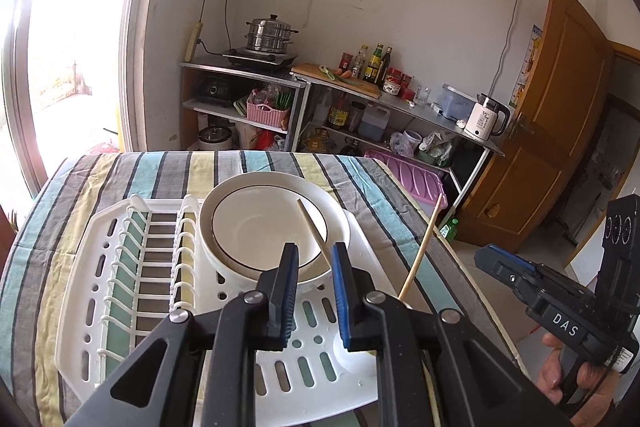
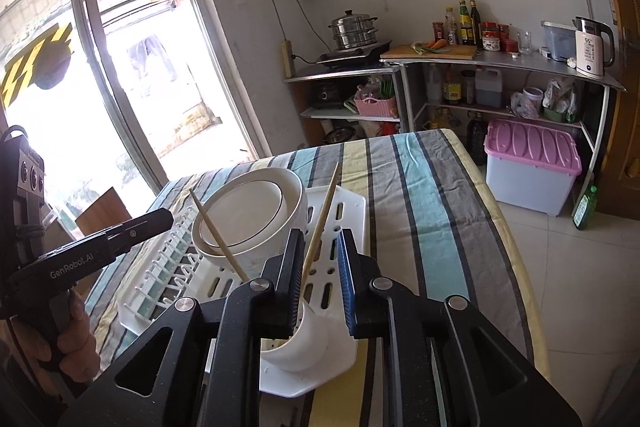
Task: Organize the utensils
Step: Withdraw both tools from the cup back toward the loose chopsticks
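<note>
Both tongs, left (image 1: 314,291) and right (image 2: 320,283), stand slightly apart and clamp nothing, each beside a chopstick (image 2: 320,225) leaning in the cup (image 2: 304,339) on the white rack (image 1: 120,267).

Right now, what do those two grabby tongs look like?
Both are black plastic pistol-grip tools. The left tongs and right tongs each have two black fingers with ridged blue pads, joined by silver rivets. White lettering marks the bodies: "DAS" on the right, "GenRobot.AI" on the left. No sleeves show.
</note>
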Demonstrator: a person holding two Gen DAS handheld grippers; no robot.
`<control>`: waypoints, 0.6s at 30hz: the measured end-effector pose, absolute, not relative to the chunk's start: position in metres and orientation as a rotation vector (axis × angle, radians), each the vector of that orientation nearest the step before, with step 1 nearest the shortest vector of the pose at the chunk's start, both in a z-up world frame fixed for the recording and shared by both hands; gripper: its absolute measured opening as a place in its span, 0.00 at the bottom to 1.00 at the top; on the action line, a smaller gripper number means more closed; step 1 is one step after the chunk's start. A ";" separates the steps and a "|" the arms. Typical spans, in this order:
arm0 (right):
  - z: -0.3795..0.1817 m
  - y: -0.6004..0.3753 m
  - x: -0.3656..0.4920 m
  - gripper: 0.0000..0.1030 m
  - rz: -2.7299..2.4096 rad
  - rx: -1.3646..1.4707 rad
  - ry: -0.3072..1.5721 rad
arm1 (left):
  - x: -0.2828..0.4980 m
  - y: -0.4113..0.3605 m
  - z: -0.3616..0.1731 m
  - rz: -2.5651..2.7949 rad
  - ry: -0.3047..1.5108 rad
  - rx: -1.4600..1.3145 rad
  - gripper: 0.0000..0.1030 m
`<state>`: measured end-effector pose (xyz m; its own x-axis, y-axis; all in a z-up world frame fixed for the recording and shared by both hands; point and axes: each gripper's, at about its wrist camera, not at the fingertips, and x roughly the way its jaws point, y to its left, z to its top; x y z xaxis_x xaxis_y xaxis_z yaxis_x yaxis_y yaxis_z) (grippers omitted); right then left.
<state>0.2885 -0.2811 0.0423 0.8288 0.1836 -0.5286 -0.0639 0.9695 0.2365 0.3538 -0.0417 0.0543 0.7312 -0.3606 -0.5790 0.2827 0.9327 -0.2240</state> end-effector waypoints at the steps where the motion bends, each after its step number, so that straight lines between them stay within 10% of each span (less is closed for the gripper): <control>1: 0.044 -0.279 0.280 0.17 0.124 0.202 0.571 | 0.344 -0.041 0.055 -0.350 0.653 -0.107 0.16; 18: 0.032 -0.223 0.132 0.17 0.102 0.052 0.524 | 0.152 -0.024 0.024 -0.343 0.606 -0.006 0.16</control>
